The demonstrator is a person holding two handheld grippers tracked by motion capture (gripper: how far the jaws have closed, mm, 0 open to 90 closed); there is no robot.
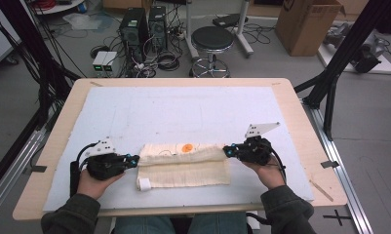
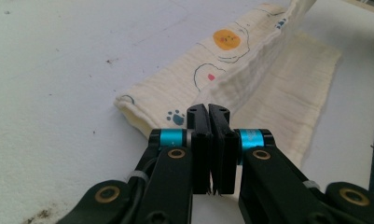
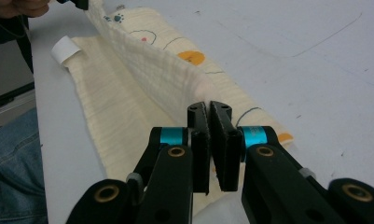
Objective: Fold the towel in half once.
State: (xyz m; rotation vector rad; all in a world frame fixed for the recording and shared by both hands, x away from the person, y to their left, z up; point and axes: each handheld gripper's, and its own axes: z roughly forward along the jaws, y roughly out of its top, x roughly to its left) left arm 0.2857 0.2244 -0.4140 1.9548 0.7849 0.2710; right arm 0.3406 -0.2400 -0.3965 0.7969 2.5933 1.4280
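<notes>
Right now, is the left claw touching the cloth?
Touching. The left gripper view shows the left claw shut on the cloth's raised edge.

My left tongs [image 1: 133,159] and right tongs [image 1: 226,150] are black all over, each with two flat jaws on jointed black links. A bright blue band sits just behind each jaw, and brass-coloured screws mark the link joints below it. A pale three-cornered plate with small holes rides on top of each, and a black cable loops off the back. I wear dark olive sleeves [image 1: 69,217] and blue jeans [image 1: 178,224].
</notes>
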